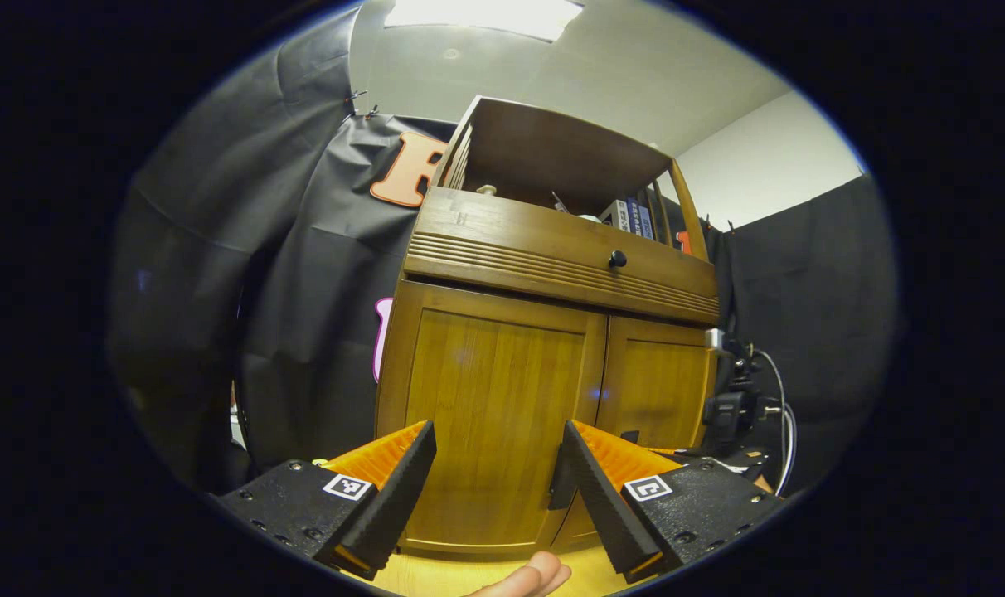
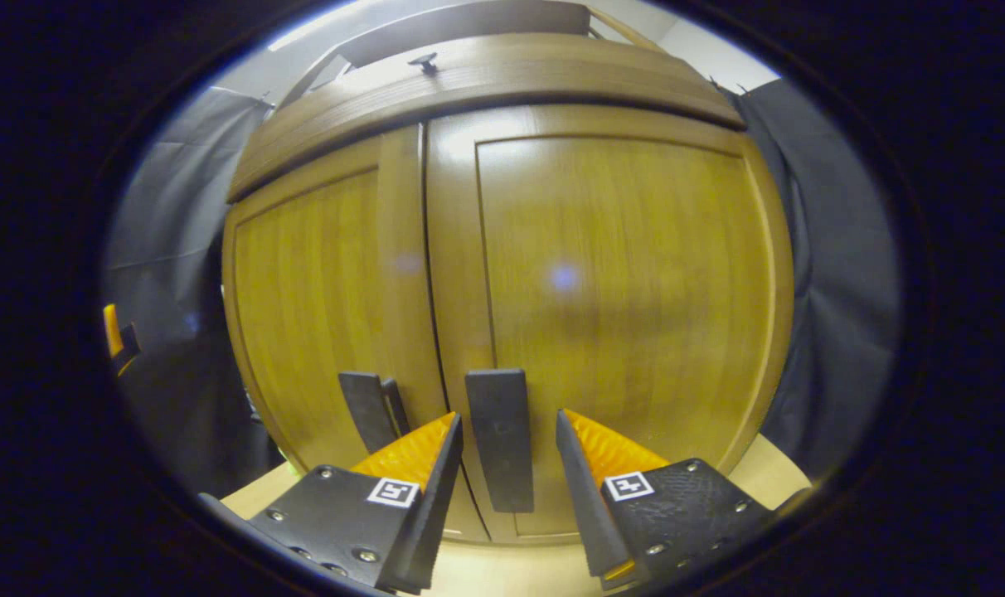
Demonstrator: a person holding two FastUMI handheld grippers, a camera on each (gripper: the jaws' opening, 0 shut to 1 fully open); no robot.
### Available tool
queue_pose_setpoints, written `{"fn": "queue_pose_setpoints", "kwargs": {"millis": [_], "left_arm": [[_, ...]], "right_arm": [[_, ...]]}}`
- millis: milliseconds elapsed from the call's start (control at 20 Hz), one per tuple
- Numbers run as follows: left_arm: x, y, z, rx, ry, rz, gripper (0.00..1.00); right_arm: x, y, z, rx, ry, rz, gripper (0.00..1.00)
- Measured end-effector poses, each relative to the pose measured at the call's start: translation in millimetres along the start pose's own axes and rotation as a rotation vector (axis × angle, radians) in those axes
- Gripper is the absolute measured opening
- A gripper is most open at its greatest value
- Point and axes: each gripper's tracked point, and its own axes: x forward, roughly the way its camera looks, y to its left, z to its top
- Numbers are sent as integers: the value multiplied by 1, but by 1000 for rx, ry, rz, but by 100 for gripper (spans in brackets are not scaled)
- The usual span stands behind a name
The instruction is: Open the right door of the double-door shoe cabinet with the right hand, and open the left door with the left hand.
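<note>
1. Your right gripper [image 2: 507,452] is spread wide, its jaws either side of the right handle [image 2: 500,439], ready to clamp.
2. Your left gripper [image 1: 498,464] gapes empty, well back from the shut left door [image 1: 490,398].

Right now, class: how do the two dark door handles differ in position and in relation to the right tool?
The right door handle stands between the right tool's open fingers; the left door handle lies outside them. The right one faces the camera squarely; the left is seen obliquely. Both are dark, upright bars beside the centre seam.
</note>
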Motion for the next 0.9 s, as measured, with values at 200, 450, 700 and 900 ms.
{"fn": "queue_pose_setpoints", "kwargs": {"millis": [200, 450, 700, 900], "left_arm": [[-1, -14, -6, -7, 25, -29, 95], [-10, -32, -9, 70, 27, -56, 95], [-11, -41, -23, 117, 63, -24, 91], [-8, -48, -32, 166, 73, -13, 91]], "right_arm": [[-6, 5, 0, -25, -6, 53, 26], [-46, 0, -3, -32, -13, 120, 17], [-75, -7, -8, -24, -8, 161, 17], [-100, -19, -8, -28, 1, 190, 17]]}}
